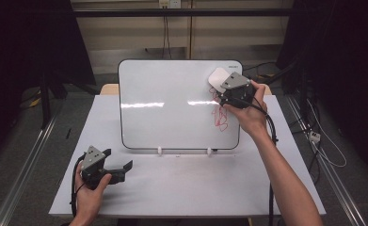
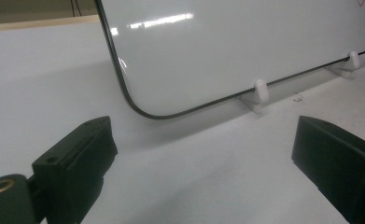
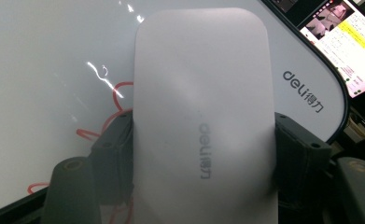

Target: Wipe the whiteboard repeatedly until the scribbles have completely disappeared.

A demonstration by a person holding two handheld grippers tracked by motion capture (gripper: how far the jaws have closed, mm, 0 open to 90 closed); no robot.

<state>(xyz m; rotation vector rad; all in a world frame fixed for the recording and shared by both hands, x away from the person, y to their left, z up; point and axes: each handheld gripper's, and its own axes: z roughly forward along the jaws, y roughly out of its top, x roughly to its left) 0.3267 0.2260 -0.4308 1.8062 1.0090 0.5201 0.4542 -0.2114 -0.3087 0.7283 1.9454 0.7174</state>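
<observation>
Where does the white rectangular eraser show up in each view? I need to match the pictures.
High view: the white rectangular eraser is at the upper right of the white whiteboard, ahead of the right hand-held gripper.
Left gripper view: not in it.
Right gripper view: centre frame, clamped between the black jaws.
Shared landmark: the whiteboard, with its red scribble.

A whiteboard (image 1: 172, 101) stands propped on two small feet (image 1: 159, 150) at the middle of the table (image 1: 186, 188), leaning back toward the far edge. At the board's upper right corner, an eraser (image 1: 217, 76) sits between the jaws of the right gripper (image 1: 228, 87), apparently against the board's surface, just above a scribble (image 1: 219, 115). The left gripper (image 1: 118, 165) lies on the table near its front left, before the board's lower left corner, jaws well apart.
</observation>
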